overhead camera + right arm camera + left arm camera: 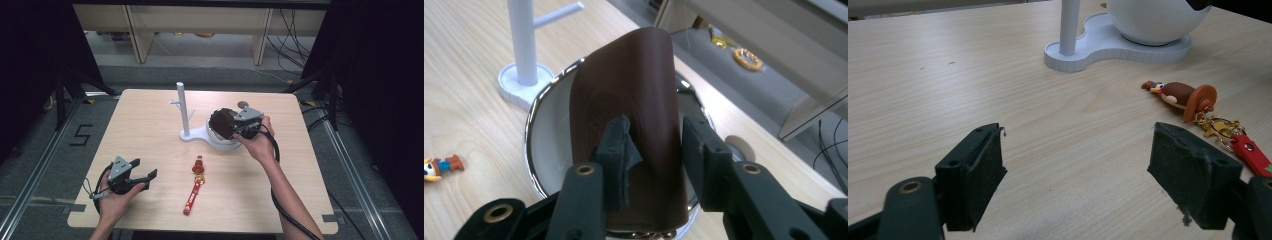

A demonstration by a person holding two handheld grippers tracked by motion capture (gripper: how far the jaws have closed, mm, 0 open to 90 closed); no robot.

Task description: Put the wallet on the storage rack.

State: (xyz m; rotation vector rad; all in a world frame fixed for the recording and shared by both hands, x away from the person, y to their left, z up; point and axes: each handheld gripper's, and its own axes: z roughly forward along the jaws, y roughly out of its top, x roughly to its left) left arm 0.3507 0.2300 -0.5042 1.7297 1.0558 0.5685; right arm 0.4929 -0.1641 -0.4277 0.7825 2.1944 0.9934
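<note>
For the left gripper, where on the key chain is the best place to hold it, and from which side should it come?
I would grip the red strap, not the figure. The key chain lies flat and lengthwise on the table, and the strap is thin and straight, while the figure is rounded. The left gripper, jaws open, should come from above, closing across the strap's width.

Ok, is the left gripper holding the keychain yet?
No, the left gripper is open over bare table, and the keychain lies apart, beyond its jaw.

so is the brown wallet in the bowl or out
Partly in: the brown wallet stands upright, lower end inside the bowl, with the right tool around it.
</note>
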